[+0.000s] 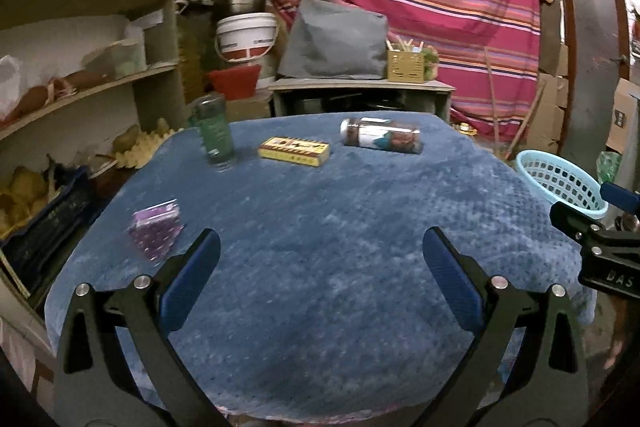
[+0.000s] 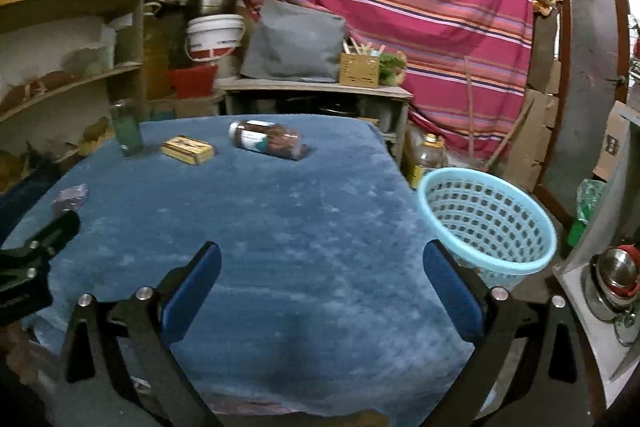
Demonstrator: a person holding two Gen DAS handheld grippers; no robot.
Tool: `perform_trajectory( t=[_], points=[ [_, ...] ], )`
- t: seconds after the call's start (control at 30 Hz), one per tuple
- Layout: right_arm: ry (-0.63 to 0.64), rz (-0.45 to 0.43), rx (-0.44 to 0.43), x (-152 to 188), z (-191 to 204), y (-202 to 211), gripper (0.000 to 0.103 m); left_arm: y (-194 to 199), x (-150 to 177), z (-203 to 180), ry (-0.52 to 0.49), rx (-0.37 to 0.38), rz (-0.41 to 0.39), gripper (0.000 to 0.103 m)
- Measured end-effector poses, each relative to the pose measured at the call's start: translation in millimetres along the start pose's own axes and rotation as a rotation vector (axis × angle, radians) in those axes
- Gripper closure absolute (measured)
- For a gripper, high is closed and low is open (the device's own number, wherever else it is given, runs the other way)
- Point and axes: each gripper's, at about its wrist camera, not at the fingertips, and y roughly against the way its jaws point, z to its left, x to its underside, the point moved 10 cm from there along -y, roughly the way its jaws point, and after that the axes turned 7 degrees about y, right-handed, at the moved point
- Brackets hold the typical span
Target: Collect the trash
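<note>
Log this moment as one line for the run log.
left gripper open, empty | right gripper open, empty | purple plastic packet, yellow cardboard box, green bottle, toppled clear jar on blue cloth | light-blue plastic basket beside table

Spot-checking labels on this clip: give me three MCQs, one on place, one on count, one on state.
1. The light blue basket stands:
A. on the table
B. off the table's right edge
C. on a shelf

2. Items on the blue cloth:
A. two
B. four
C. six

3. The jar is:
A. lying on its side
B. upright
C. gripped

Key: B, it sits beyond the cloth's edge. B: green bottle, yellow box, jar, purple packet. A, its lid points sideways; left gripper and right gripper are open.
</note>
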Motion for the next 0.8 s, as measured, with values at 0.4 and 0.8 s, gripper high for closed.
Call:
perform_trajectory(
  t=[0.4,0.8],
  points=[
    [0.022,-0.032,-0.001,-6,31,-2,0.004,-3,-1,20,0.015,-0.025,-0.008,0.005],
    [0.030,-0.069,0.008,-14,35,0,0.004,-9,-2,29,0.043,-0.024,0.007,0.005]
  ],
)
